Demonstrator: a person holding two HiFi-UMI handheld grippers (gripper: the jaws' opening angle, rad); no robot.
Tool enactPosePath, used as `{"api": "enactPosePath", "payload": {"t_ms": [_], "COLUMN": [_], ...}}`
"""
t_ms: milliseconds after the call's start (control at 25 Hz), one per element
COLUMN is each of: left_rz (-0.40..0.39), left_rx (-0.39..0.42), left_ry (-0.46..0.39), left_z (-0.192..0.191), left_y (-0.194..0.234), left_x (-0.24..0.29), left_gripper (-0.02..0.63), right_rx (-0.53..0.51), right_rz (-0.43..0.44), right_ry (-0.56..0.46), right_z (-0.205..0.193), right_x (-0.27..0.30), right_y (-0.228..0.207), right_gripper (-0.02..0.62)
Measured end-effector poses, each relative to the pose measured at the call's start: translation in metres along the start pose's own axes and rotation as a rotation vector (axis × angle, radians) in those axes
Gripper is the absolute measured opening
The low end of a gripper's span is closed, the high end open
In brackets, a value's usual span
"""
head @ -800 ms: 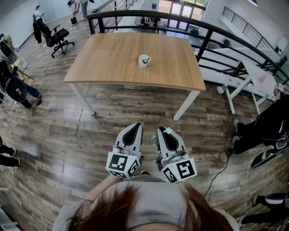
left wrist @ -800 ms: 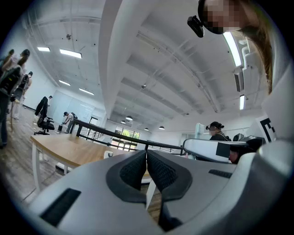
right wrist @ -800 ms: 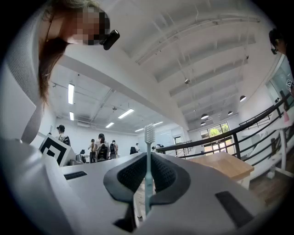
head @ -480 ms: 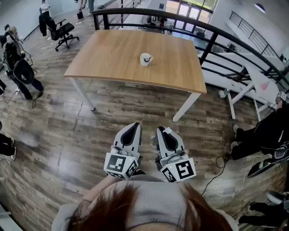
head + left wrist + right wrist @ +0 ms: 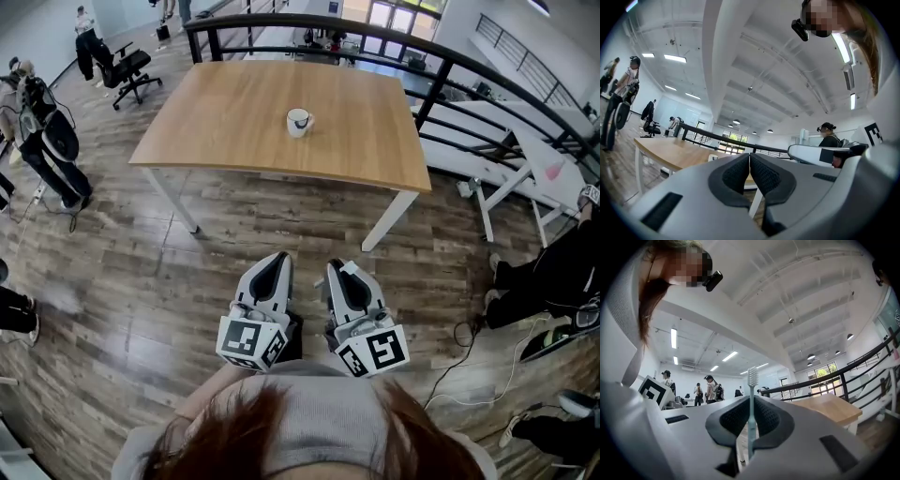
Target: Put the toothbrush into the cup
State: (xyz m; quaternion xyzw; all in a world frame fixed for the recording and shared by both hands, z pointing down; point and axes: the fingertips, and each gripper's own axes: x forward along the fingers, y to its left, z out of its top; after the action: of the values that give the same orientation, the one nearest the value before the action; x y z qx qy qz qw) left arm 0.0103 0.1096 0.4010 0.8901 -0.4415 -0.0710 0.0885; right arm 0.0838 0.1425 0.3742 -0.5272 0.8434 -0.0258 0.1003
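Note:
A white cup point(image 5: 298, 123) with a dark mark stands near the middle of the wooden table point(image 5: 234, 122), far ahead of both grippers. My right gripper point(image 5: 336, 272) is shut on a pale teal toothbrush point(image 5: 751, 408), which stands upright between the pads with its bristle head on top. The head view does not show the toothbrush. Beside it my left gripper point(image 5: 278, 262) is shut, its pads point(image 5: 740, 173) together with nothing between them. Both are held close to my body over the wood floor, short of the table's front edge. The table's edge point(image 5: 834, 408) appears at the right of the right gripper view.
A black railing point(image 5: 450, 75) runs behind and to the right of the table. A white table point(image 5: 525, 159) stands at the right, with a seated person point(image 5: 553, 267) and floor cables point(image 5: 469, 375) near it. An office chair point(image 5: 131, 70) and a standing person point(image 5: 47, 141) are at the left.
Both grippers have kept their place side by side. A person at the left edge has walked further into view.

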Motion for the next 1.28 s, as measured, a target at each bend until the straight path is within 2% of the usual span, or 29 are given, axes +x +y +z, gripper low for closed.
{"api": "enactPosePath", "payload": {"t_ms": [240,600,840,1280], "left_rz": [-0.027,-0.057,-0.084,-0.119], "left_rx": [0.000,0.004,0.001,0.013], "left_ry": [-0.002,-0.022,-0.008,0.032], "left_z": [0.002,0.025,0.037,0.040], "left_y": [0.018,0.080,0.114,0.174], "left_x": [0.030,0.102,0.147,0.215], "left_gripper": [0.008,0.008,0.008,0.008], "right_rx": [-0.015,-0.028,-0.035,-0.021], "right_rz": [-0.009,-0.039,-0.060,-0.083], "right_ry": [-0.035,-0.038,-0.052,-0.059], "right_z": [0.002,-0.001,0.007,-0.001], "right_x": [0.032,0.117,0.172,0.260], "right_y": [-0.015,-0.046,-0.065,-0.096], "right_gripper": [0.031,0.031,0.031,0.031]}}
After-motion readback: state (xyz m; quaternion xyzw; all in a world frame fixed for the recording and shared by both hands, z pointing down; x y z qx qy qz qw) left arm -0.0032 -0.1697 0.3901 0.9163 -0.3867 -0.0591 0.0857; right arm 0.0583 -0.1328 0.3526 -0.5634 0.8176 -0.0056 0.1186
